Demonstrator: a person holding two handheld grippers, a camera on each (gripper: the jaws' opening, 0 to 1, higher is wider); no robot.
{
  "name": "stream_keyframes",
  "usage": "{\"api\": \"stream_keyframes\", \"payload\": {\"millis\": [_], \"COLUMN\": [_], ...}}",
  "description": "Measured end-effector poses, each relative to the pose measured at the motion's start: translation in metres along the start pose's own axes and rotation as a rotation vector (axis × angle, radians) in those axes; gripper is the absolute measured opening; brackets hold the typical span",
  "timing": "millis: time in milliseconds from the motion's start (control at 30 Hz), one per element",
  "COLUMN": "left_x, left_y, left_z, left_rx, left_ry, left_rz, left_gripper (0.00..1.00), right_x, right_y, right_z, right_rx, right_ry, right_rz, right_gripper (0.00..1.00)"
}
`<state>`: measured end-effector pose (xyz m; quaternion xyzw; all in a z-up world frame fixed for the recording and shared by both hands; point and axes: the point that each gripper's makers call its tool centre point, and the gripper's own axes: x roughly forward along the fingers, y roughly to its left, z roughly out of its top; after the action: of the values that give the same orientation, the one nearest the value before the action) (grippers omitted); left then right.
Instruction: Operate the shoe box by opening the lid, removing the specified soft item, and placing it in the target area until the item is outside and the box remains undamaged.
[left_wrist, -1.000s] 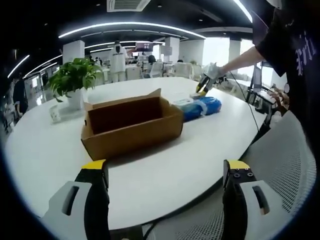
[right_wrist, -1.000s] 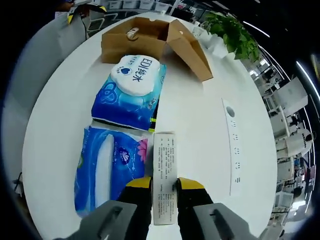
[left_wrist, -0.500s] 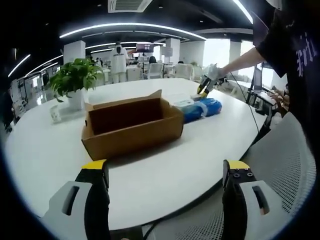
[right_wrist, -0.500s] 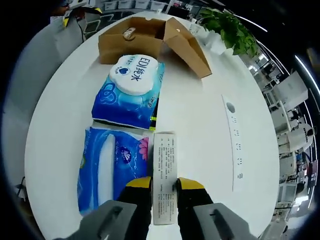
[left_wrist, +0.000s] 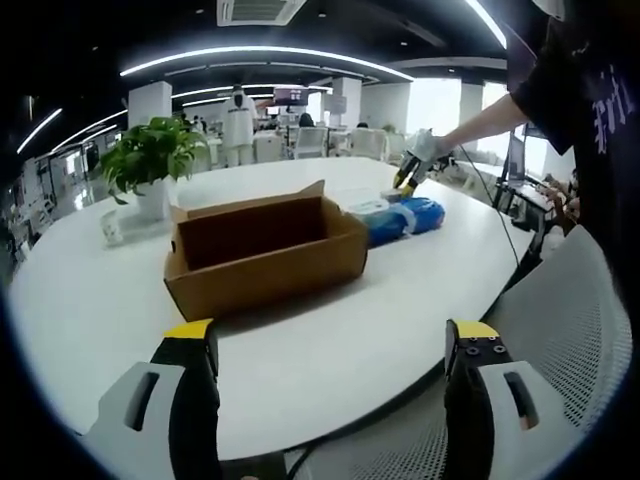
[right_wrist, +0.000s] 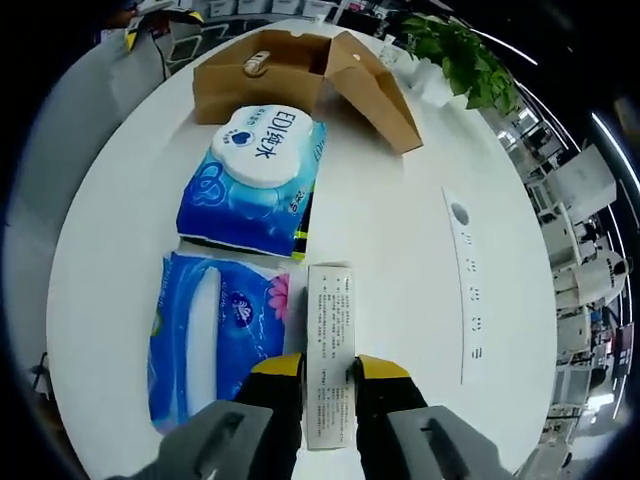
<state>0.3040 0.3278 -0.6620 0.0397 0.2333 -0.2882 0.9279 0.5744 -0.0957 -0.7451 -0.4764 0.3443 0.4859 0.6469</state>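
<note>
An open brown cardboard shoe box (left_wrist: 262, 251) stands on the white table, its lid flap folded outward (right_wrist: 375, 92); a small roll lies inside it (right_wrist: 257, 63). Beside the box lie two blue soft packs: a wet-wipe pack with a white label (right_wrist: 250, 180) and a tissue pack (right_wrist: 212, 337). My right gripper (right_wrist: 327, 368) is shut on a long white printed box (right_wrist: 329, 345) just above the table, next to the tissue pack. It also shows far off (left_wrist: 408, 172) at the packs (left_wrist: 402, 216). My left gripper (left_wrist: 330, 350) hangs open near the table's front edge, holding nothing.
A potted green plant (left_wrist: 148, 160) stands behind the box. A flat white power strip (right_wrist: 468, 290) lies on the table to the right of the packs. A mesh chair (left_wrist: 560, 330) sits at the table edge; a person's dark sleeve (left_wrist: 560, 70) reaches over.
The right gripper view has shifted slightly, the packs sliding a little left in it. The white box stays clamped. The left gripper has not moved.
</note>
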Motion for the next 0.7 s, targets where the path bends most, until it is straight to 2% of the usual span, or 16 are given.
{"api": "stream_keyframes", "payload": {"millis": [700], "left_x": [-0.001], "left_y": [-0.0005], "left_z": [-0.0003], "left_rx": [0.0], "left_ry": [-0.001], "left_rz": [0.001], "left_gripper": [0.93], "right_x": [-0.0031], "right_y": [-0.0045], "right_z": [-0.0006], "right_rx": [-0.009], "right_ry": [0.006], "right_rz": [-0.016], "right_gripper": [0.18]}}
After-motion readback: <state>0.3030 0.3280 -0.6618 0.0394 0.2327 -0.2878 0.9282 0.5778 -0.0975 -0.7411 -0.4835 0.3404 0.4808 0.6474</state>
